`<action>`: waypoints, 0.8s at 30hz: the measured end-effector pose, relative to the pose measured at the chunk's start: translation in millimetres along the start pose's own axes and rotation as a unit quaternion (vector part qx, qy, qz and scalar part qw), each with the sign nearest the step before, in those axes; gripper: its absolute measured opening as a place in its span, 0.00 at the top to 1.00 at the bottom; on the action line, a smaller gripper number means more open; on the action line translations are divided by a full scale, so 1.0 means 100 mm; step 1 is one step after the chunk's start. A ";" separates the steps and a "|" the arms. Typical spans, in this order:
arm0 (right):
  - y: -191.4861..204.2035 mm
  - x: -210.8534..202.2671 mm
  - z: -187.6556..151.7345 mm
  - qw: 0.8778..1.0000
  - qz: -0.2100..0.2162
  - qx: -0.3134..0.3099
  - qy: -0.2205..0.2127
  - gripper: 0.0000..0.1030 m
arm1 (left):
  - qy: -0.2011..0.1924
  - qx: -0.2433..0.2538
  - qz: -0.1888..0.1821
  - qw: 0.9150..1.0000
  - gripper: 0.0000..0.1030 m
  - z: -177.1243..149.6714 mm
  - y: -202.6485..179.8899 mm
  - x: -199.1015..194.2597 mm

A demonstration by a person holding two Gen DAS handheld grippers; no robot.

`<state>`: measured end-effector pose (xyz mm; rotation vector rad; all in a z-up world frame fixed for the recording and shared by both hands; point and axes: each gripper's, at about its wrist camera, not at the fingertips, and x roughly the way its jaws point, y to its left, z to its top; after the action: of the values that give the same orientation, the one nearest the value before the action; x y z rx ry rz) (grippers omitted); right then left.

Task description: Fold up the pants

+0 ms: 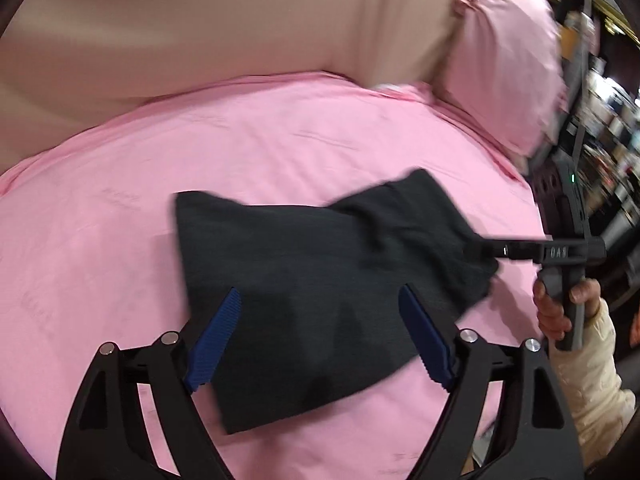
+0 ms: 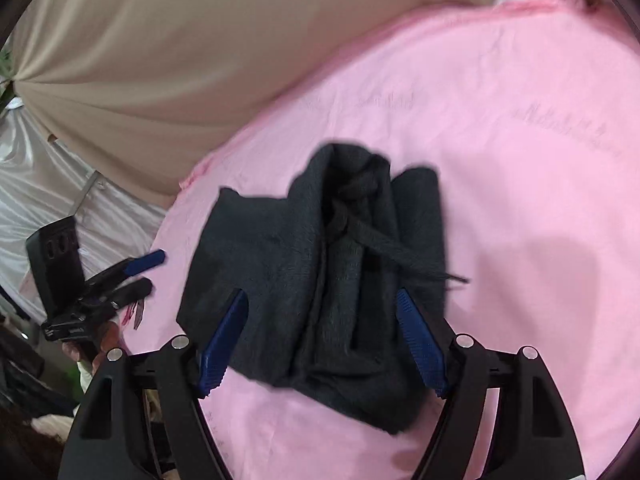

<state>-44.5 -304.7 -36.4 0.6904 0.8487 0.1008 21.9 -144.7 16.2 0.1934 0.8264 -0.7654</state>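
The dark pants lie folded into a compact bundle on the pink sheet. In the right wrist view the pants show bunched folds and a loose drawstring. My left gripper is open, its blue pads over the near part of the bundle, holding nothing. My right gripper is open above the bundle's near edge. In the left wrist view the right gripper reaches the bundle's right edge. The left gripper shows at the left of the right wrist view, open.
A pink pillow leans at the bed's far right corner. A beige padded headboard runs behind the bed. Cluttered shelves stand to the right. A white draped cloth hangs beyond the bed's left edge.
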 end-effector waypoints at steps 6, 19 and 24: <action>0.42 -0.55 -0.06 0.996 -0.019 -0.027 -0.083 0.87 | 0.021 -0.032 0.079 0.996 0.19 -0.10 0.35 0.17; 0.71 -0.69 -0.05 0.983 -0.104 -0.094 -0.115 0.92 | 0.084 -0.032 0.086 0.992 0.17 -0.31 0.33 0.68; 0.44 0.15 0.45 0.976 -0.179 -0.118 -0.022 1.00 | 0.098 -0.048 0.083 0.991 0.17 -0.38 0.41 0.73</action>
<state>6.1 -288.1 0.9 0.3091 0.8905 -0.1369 58.9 -137.8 -68.2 0.2514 1.0178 -0.5542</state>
